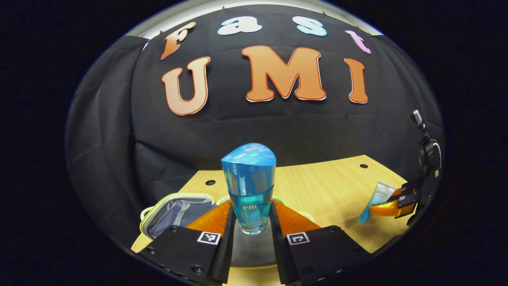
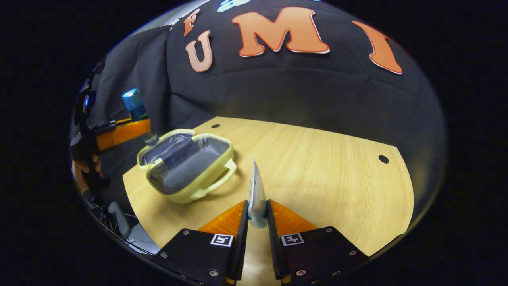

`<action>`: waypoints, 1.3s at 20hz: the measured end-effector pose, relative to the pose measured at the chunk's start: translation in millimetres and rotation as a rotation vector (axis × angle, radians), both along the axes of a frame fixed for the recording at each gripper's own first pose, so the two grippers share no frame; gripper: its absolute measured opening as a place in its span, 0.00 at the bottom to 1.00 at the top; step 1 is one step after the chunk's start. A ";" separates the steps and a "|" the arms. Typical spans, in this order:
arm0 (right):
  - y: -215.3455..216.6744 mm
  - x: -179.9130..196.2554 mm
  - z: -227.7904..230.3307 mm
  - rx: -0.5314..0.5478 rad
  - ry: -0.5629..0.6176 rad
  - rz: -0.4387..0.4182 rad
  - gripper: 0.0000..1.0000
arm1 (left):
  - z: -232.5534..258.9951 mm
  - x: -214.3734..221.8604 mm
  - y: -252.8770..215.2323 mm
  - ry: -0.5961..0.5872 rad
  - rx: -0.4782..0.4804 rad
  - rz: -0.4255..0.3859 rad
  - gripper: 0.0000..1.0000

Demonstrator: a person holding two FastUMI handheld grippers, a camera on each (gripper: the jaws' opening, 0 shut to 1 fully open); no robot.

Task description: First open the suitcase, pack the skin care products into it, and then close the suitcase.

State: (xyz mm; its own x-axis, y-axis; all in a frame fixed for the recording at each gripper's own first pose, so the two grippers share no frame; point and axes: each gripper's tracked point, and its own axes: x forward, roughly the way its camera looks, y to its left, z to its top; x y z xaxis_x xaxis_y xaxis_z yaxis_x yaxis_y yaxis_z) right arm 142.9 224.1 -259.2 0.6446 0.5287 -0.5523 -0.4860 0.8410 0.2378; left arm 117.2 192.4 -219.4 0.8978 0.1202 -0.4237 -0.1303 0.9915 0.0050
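Observation:
A blue glass bottle (image 1: pixel 250 186) stands upright between the fingers of my left gripper (image 1: pixel 251 226), which is shut on it above the table. Below and to its left lies the open pale-yellow suitcase (image 1: pixel 174 210) with a grey lining. In the right gripper view the same suitcase (image 2: pixel 188 167) lies open at the left of the table, and the blue bottle (image 2: pixel 135 105) hangs above it in the far gripper. My right gripper (image 2: pixel 257 216) is shut on a thin white and blue tube (image 2: pixel 257 194), seen edge-on. The left gripper view shows that tube (image 1: pixel 377 200) held at the right.
The light wooden table (image 2: pixel 325 167) has small dark holes (image 2: pixel 383 159) near its edges and broad bare room right of the suitcase. A hand (image 2: pixel 81 171) holds the far gripper at the left edge. Black cloth closes off the back.

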 end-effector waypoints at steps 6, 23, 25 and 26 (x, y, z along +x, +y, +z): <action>52.3 -0.9 38.1 0.040 -0.008 -0.025 0.30 | -21.3 2.0 43.6 0.074 -0.026 -0.063 0.46; 183.1 -9.4 23.4 0.103 0.149 -0.067 0.29 | -173.0 -1.9 53.2 0.536 -0.216 -0.307 0.46; 192.0 -12.0 18.5 0.107 0.176 -0.075 0.29 | -188.1 -2.4 49.5 0.587 -0.241 -0.316 0.46; 195.8 -11.4 15.8 0.108 0.189 -0.077 0.30 | -194.4 -2.7 47.4 0.609 -0.253 -0.316 0.46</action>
